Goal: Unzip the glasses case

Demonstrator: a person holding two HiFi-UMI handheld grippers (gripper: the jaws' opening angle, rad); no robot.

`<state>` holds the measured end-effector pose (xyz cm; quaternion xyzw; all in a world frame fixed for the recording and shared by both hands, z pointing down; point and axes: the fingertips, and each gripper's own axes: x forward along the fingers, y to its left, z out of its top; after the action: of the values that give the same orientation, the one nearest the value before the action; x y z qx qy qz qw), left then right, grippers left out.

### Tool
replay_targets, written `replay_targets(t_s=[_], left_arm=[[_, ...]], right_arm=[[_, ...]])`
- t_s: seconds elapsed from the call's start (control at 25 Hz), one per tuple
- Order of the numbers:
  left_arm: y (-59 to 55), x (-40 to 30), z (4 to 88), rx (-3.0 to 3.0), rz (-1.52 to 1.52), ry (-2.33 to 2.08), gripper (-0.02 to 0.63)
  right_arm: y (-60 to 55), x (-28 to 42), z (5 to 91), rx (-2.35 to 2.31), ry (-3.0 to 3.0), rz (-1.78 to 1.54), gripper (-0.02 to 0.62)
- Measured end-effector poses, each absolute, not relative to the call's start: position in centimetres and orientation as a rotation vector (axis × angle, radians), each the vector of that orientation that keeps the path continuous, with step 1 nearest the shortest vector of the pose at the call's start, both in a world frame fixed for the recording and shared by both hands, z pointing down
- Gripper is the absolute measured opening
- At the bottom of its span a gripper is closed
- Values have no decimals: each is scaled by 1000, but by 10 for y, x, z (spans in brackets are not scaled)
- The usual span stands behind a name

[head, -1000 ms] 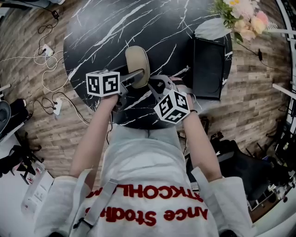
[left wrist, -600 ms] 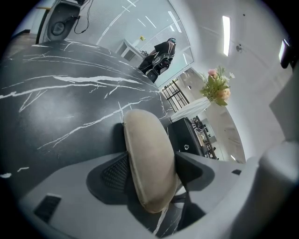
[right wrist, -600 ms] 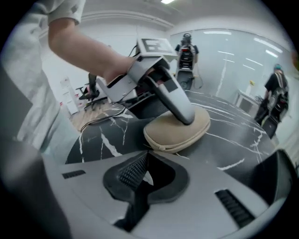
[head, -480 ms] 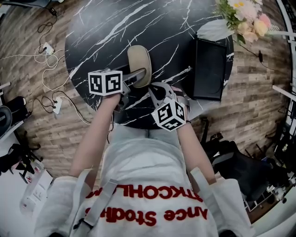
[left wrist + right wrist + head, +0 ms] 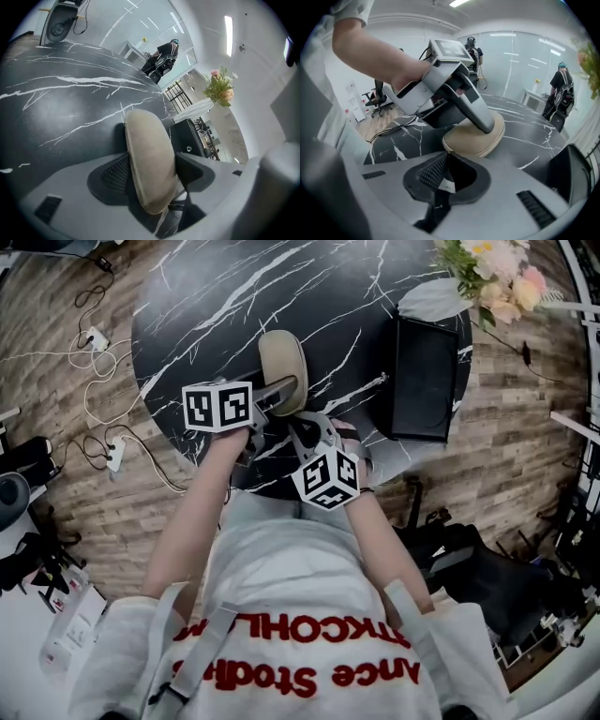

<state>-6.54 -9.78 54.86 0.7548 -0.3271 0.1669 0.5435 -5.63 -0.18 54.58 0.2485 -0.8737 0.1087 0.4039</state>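
Note:
A beige oval glasses case (image 5: 281,360) lies on the round black marble table (image 5: 216,306). My left gripper (image 5: 278,396) is shut on the case's near end; in the left gripper view the case (image 5: 150,154) sits pressed between both pads. From the right gripper view one left finger (image 5: 476,110) lies over the top of the case (image 5: 483,138). My right gripper (image 5: 302,424) is just right of the left one. Its jaws are shut, with the tips (image 5: 445,159) against the case's near edge. Whether they pinch the zipper pull is hidden.
A black box (image 5: 422,381) stands at the table's right side, with a flower bunch (image 5: 492,277) behind it. A thin rod (image 5: 364,388) lies between box and case. Cables (image 5: 103,362) trail over the wooden floor at left. The table's near edge is right under my hands.
My right gripper has slid left toward the case's near end and rolled, its marker cube now closer to the left one. The left gripper and the case stayed put.

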Motion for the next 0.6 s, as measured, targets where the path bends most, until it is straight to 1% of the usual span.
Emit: replay_targets(t_s=[0.12,0.16,0.32,0.6], left_arm=[[-98,-64,548,1789,390,-765,314],[-98,-64,548,1789,389,-763,314],[-98,-65,548,1785,386,-765,314],[-98,-65,548,1781,393,-779,314]], right_arm=[[-7,-53,541,717,-2216,370,21],[-9,-51,539,729,-2213,384,32],[-11,-42,540,731,-2178,384,120],[-15,-40,546,688,-2101,378,103]])
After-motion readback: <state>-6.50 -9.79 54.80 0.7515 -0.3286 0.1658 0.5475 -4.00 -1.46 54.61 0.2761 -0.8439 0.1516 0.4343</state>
